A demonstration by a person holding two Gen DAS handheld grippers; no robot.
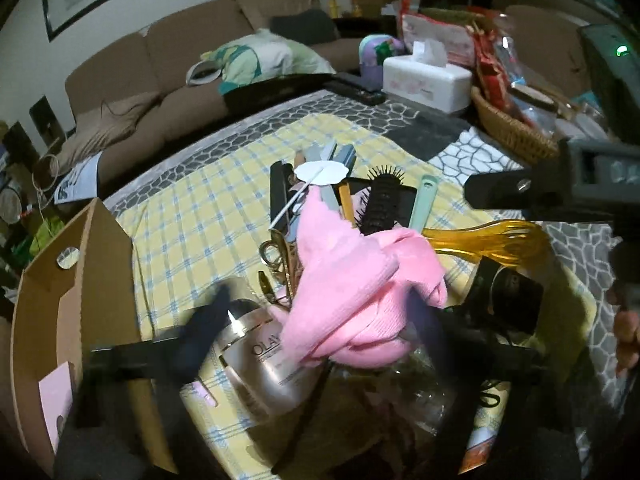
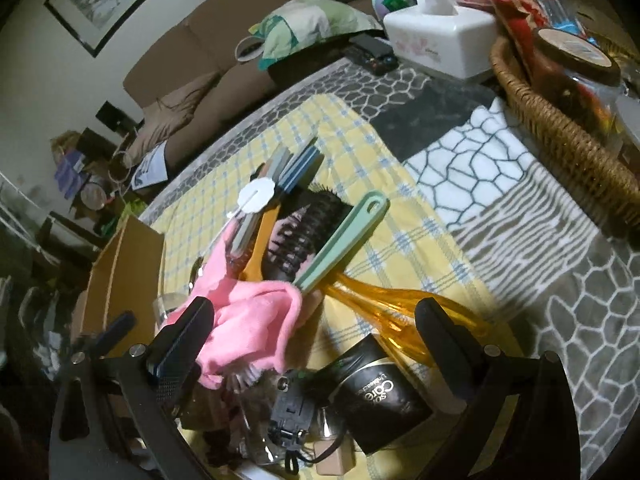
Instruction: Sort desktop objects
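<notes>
Meanwhile, on the yellow checked cloth (image 1: 192,216), left tongs (image 1: 316,320) straddle the pink cloth (image 1: 352,280); right tongs (image 2: 312,324) gape.

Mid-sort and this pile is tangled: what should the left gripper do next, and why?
Probably close the left gripper on the pink cloth and lift it away: the cloth sits between its jaws, draped over the black hairbrush and part of the jar, hiding what needs sorting.

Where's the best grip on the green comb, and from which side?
Take the green comb by its upper handle end, near the hang hole, coming from above right. That end sticks up free over the yellow cloth, while its lower end is wedged against the black brush and pink towel.
</notes>
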